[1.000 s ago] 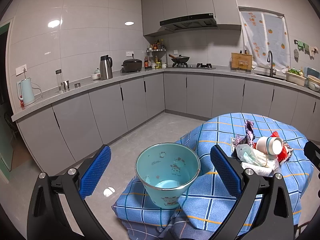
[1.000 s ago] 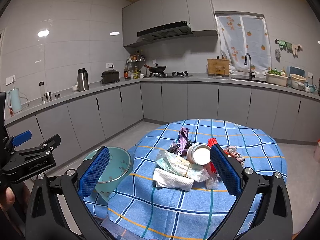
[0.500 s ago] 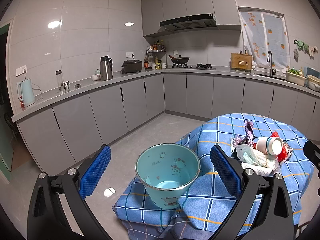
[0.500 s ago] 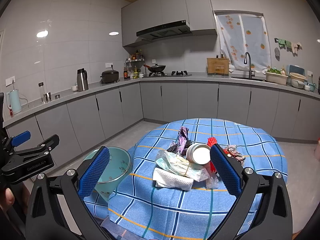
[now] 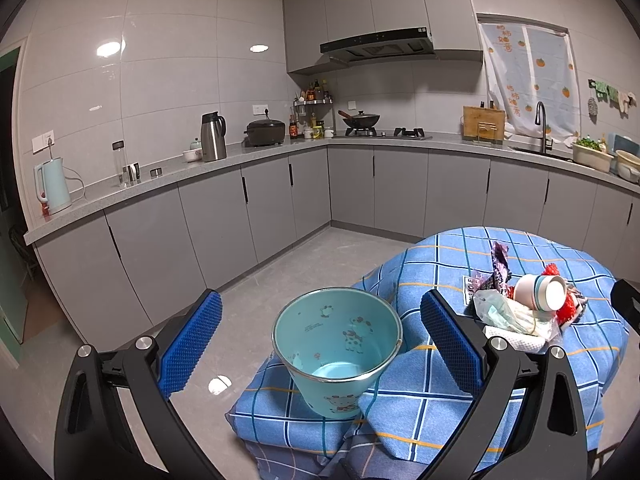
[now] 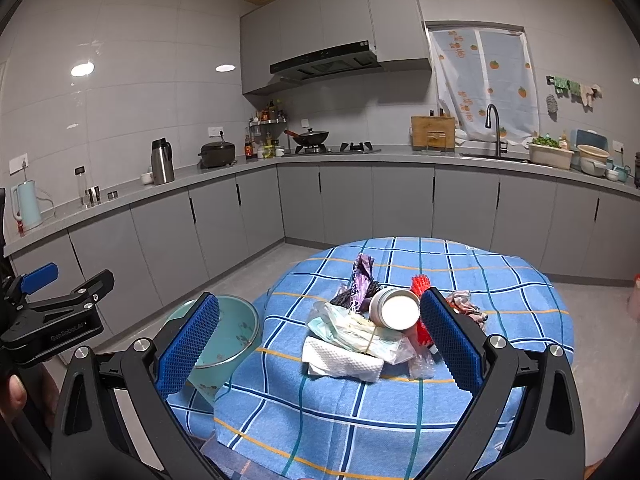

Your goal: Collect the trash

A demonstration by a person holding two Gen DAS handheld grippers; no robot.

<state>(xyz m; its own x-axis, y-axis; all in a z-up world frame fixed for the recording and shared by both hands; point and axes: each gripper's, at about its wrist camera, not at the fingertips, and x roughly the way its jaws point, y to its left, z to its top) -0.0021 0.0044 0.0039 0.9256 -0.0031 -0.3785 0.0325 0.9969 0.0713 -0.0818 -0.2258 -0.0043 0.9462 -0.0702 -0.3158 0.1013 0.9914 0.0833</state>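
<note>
Between the wide-open, empty right gripper [image 6: 319,342] jaws, a heap of wrappers, tissue and a white cup [image 6: 370,330] is seen uncollected on the blue checked tablecloth [image 6: 400,420]. Framed by the left gripper [image 5: 320,340], equally spread and empty, the teal cartoon-printed bucket [image 5: 337,344] appears unfilled; nothing is judged done.

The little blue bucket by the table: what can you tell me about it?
The bucket is pale turquoise with small cartoon animals printed inside and out, and a shiny metal-looking rim. It stands upright, tapering toward the base, and looks empty. It rests on a fold of the blue checked tablecloth beside the table's edge. The open left gripper frames it without touching.
</note>
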